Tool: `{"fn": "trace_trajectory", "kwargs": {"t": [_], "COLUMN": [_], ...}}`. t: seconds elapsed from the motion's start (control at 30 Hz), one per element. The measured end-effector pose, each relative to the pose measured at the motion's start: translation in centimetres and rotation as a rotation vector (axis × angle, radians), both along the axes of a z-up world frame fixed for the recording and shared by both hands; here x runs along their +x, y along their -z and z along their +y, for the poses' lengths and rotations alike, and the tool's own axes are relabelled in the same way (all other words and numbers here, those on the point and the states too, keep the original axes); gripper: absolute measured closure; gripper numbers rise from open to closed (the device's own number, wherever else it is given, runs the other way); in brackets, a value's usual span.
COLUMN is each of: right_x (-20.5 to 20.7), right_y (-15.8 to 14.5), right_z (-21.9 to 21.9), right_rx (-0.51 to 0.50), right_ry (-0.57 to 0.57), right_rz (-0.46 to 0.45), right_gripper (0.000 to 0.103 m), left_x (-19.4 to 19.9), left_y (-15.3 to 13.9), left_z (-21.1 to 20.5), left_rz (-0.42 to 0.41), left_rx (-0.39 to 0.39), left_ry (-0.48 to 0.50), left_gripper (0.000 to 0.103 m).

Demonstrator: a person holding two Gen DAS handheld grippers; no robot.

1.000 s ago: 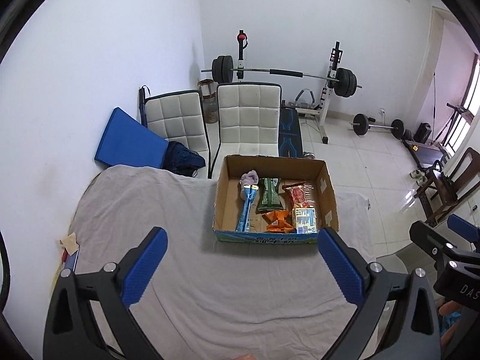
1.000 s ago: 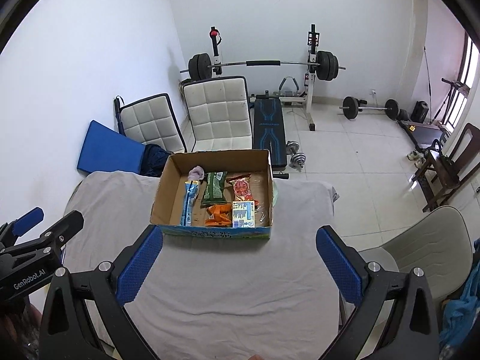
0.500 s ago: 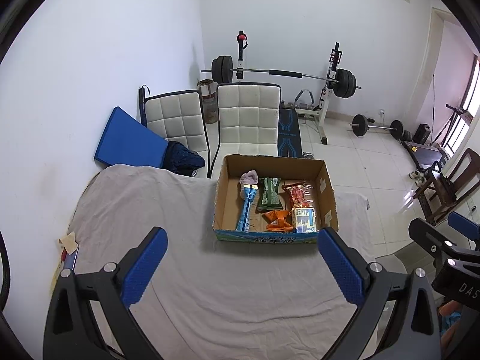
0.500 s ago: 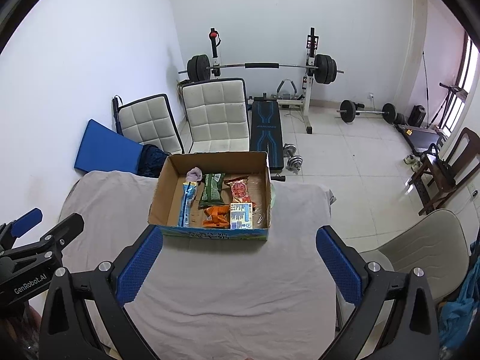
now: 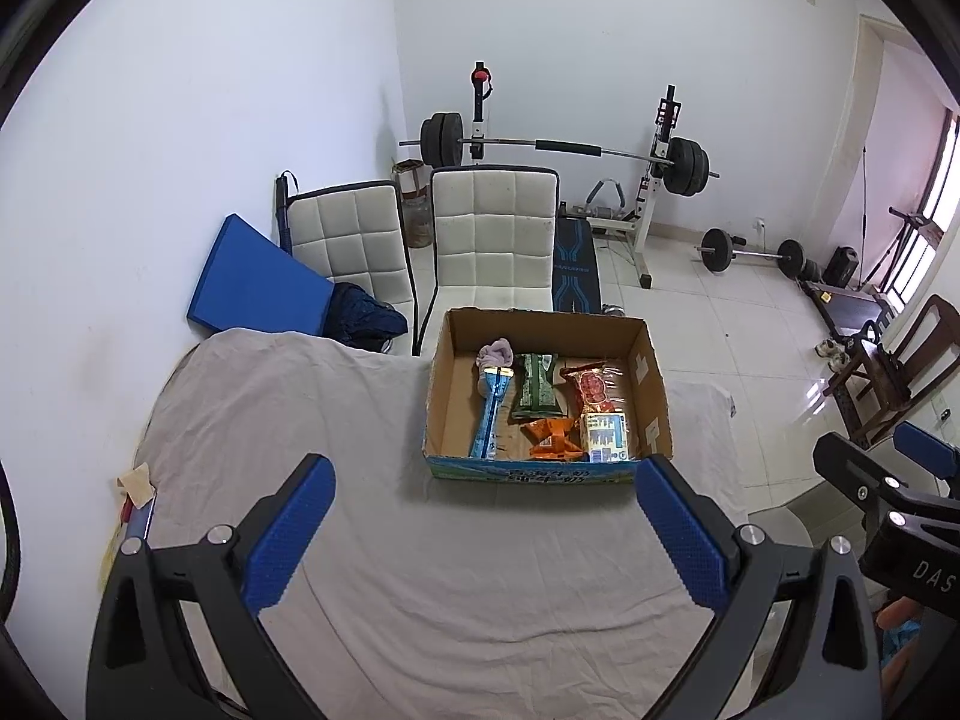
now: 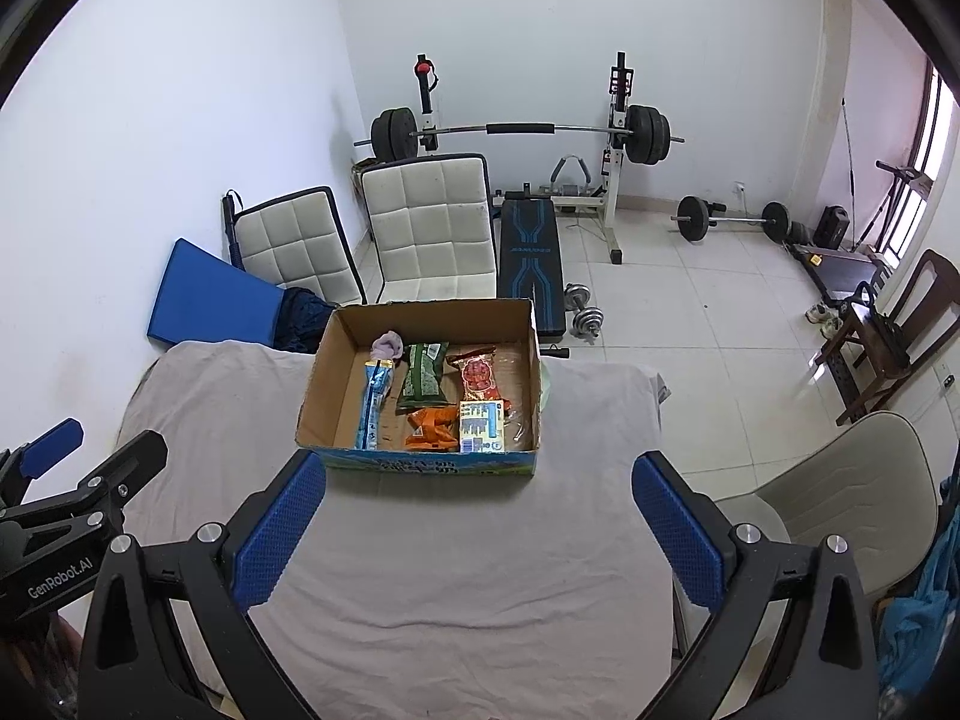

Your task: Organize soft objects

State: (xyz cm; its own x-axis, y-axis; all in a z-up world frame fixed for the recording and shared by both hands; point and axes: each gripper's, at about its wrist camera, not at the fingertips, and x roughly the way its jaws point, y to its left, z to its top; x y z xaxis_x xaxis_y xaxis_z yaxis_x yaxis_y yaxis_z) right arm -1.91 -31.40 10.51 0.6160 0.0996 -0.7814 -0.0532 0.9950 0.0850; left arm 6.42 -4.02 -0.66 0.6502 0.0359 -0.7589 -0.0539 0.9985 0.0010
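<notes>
An open cardboard box [image 5: 651, 384] [image 6: 318, 378] sits at the far side of a table under a grey cloth [image 5: 288, 420] [image 6: 456, 570]. Inside lie a lilac soft item [image 5: 497, 353] [image 6: 389, 347], a long blue packet [image 5: 492, 414] [image 6: 373, 405], a green bag [image 5: 534, 387] [image 6: 425, 381], a red packet [image 5: 591, 387] [image 6: 480, 375], an orange pack [image 5: 549, 435] [image 6: 431, 425] and a small carton [image 5: 606, 437] [image 6: 481, 426]. My left gripper [image 5: 485, 537] hovers open above the cloth, short of the box. My right gripper [image 6: 477, 531] is open too, holding nothing.
Two white padded chairs [image 5: 492, 240] [image 5: 354, 240] stand behind the table, with a blue mat [image 5: 252, 288] against the wall. A barbell rack [image 6: 522, 132], bench [image 6: 531, 252] and dumbbells lie beyond. A beige chair [image 6: 840, 498] stands at the table's right side.
The right wrist view has drawn back and risen slightly, so the box looks a little farther. The left view is almost unchanged. Both grippers stay open.
</notes>
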Motion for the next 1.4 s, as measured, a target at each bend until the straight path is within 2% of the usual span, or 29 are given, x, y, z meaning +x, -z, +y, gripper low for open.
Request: {"fn": "trace_trajectory", "kwargs": {"t": [1.4], "right_x": [-0.34], "right_y": [-0.85], "right_z": [-0.66], "right_rx": [0.003], "right_ry": [0.005], "right_rz": [-0.008], "right_gripper": [0.000], "left_x": [0.01], "left_y": [0.11], "left_z": [0.42], "left_rz": [-0.003], "left_rx": [-0.004], "left_ry": [-0.008], "left_gripper": [0.000]}}
